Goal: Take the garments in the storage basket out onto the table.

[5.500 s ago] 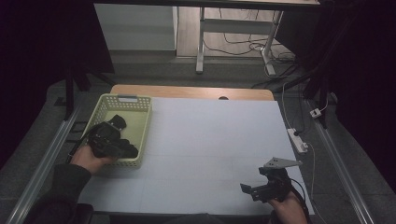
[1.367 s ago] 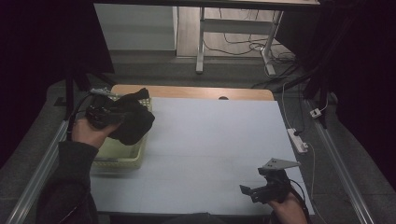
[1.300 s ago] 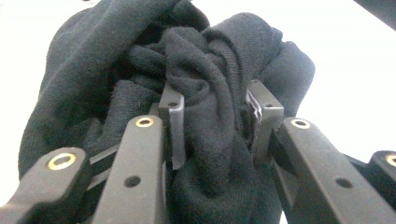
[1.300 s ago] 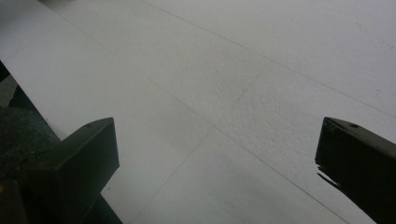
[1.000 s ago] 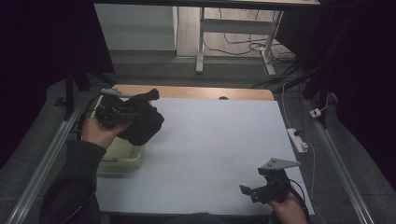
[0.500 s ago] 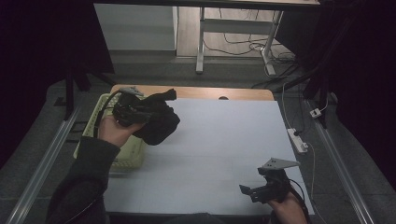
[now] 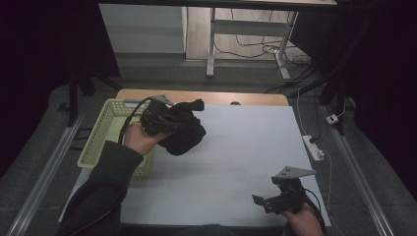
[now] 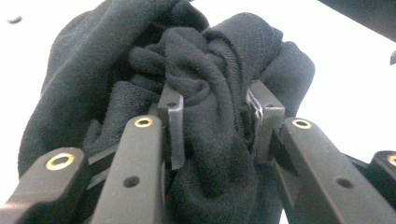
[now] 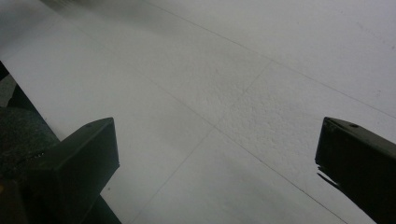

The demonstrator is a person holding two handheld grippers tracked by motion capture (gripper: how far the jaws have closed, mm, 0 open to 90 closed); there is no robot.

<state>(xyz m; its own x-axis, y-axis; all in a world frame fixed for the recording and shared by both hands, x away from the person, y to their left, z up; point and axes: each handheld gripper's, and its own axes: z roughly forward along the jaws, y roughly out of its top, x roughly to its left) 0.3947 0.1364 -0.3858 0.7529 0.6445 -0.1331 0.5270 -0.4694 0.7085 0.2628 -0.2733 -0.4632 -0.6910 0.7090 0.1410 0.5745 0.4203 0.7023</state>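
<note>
High view is showing the white table [image 7: 236, 147], then the yellow basket [image 7: 105, 132]; the black cloth [image 7: 187, 135] is now travelling out over the table, clamped in the left gripper [image 7: 167, 115], suggesting unloading, while the right gripper [image 7: 280, 196] is still resting, jaws apart.

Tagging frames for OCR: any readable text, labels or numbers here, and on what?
None readable.
Black cloth in the left claw: no tag or print showing.
Basket, white table cover, power strip: no legible marking.
Right claw: bare jaws, no label.
</note>
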